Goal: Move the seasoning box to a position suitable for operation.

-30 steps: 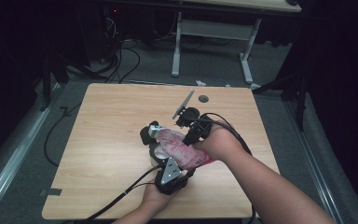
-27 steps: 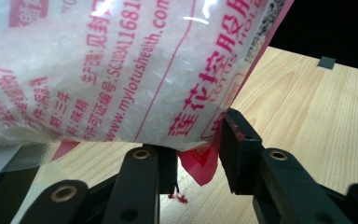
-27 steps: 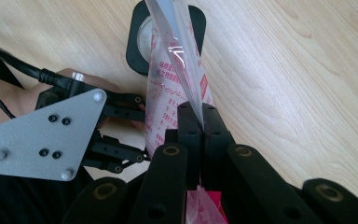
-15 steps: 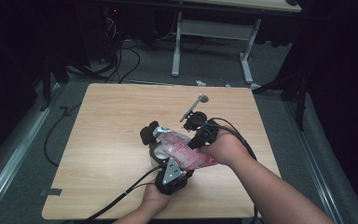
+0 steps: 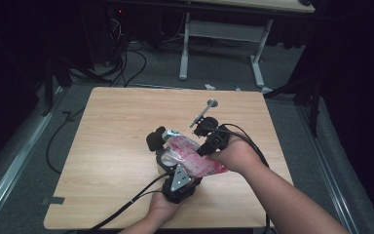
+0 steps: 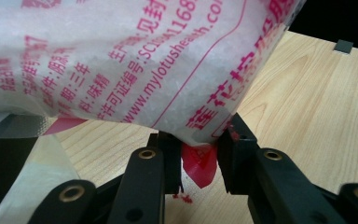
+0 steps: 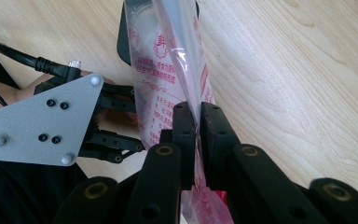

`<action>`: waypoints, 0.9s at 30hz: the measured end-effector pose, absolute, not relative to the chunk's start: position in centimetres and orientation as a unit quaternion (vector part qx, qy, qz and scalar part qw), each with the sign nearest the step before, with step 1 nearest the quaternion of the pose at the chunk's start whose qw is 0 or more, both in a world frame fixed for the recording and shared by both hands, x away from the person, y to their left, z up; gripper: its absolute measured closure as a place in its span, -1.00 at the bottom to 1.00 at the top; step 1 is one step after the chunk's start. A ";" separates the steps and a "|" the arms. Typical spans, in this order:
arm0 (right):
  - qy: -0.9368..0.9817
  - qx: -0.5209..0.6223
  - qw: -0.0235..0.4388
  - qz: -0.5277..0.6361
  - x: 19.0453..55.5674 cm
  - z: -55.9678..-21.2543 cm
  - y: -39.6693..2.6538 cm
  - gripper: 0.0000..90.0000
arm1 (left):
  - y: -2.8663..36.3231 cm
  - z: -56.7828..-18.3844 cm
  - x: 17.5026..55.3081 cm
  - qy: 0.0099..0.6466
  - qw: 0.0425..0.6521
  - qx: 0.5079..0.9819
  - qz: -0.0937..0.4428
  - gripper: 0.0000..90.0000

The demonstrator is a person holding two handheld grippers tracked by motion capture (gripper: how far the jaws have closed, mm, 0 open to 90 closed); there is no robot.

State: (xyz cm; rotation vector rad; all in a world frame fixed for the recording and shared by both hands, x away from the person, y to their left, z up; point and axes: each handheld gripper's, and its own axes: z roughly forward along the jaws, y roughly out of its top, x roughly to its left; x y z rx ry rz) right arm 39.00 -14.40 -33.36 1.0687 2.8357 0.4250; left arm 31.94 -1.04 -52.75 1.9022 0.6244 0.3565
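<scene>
Bag (image 5: 192, 158) of white grains, clear film printed in pink and red, held up off the wooden table (image 5: 117, 122) between two pairs of tongs. Sits near the middle of the table in the high view, a little toward the person's edge, lying slantwise from upper left to lower right.

Left gripper (image 5: 161, 148) under the bag, coming up from the near edge in the person's left hand, cable trailing off toward the lower left. Seen along its own jaws in the left gripper view (image 6: 198, 140): jaws only partly apart, one on each side of the bag's bottom corner, both touching the film, the red tip of that corner hanging down in the gap. Have just been closing on it. Bulk of the bag (image 6: 144, 60) swelling above and across the jaws, wood grain below.

Right gripper (image 5: 203, 146) at the bag's right side, gripped by the right hand. In the right gripper view (image 7: 196, 112), jaws almost together, a thin flat fold of the film pinched upright between the pads. Have just been easing open a little, yet with the film between them and touched on both sides. Beyond, the rest of the bag (image 7: 168, 79), just beside the left gripper's grey plate (image 7: 42, 123).

Farther back on the table, well apart from the bag: slim metal rod with a round head (image 5: 204, 111).
</scene>
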 end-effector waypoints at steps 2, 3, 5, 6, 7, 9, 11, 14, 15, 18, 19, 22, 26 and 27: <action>0.926 0.349 0.039 0.139 39.1 -33.4 -14.4 0.88 | -1.0 -52.8 31.9 0.261 0.525 0.796 0.149 0.63; 0.926 0.350 0.039 0.139 39.1 -33.4 -14.4 0.88 | -1.1 -52.8 31.9 0.262 0.525 0.796 0.149 0.63; 0.925 0.351 0.038 0.138 39.2 -33.5 -14.3 0.87 | -1.1 -52.8 31.9 0.262 0.524 0.796 0.149 0.63; 0.925 0.352 0.038 0.138 39.2 -33.5 -14.3 0.87 | -1.1 -52.8 31.9 0.262 0.524 0.797 0.149 0.63; 0.925 0.351 0.038 0.137 39.3 -33.6 -14.2 0.87 | -1.1 -52.8 31.9 0.262 0.524 0.797 0.149 0.63; 0.926 0.350 0.037 0.138 39.4 -33.7 -14.1 0.88 | -1.1 -52.8 31.9 0.262 0.524 0.797 0.149 0.64; 0.927 0.347 0.041 0.136 39.4 -33.7 -14.0 0.97 | -1.0 -52.8 31.9 0.261 0.526 0.796 0.148 0.64; 0.928 0.345 0.048 0.136 39.3 -33.6 -14.0 1.00 | -1.0 -52.7 31.9 0.261 0.529 0.794 0.148 0.63; 0.928 0.342 0.048 0.142 39.1 -33.5 -14.0 1.00 | -1.0 -52.7 31.9 0.262 0.530 0.793 0.147 0.62; 0.923 0.345 0.054 0.162 38.7 -33.3 -14.7 1.00 | -0.9 -52.5 31.9 0.262 0.534 0.791 0.146 0.58; 0.920 0.349 0.053 0.169 38.6 -33.3 -15.0 1.00 | -0.9 -52.5 31.9 0.261 0.535 0.790 0.145 0.55; 0.915 0.355 0.052 0.182 38.2 -33.3 -15.9 1.00 | -0.9 -52.2 31.8 0.257 0.539 0.790 0.143 0.49; 0.913 0.355 0.049 0.193 38.0 -32.9 -16.3 1.00 | -0.9 -52.0 31.8 0.255 0.546 0.785 0.143 0.43; 0.914 0.353 0.051 0.194 38.0 -32.8 -16.3 1.00 | -0.9 -51.9 31.8 0.255 0.548 0.784 0.141 0.39</action>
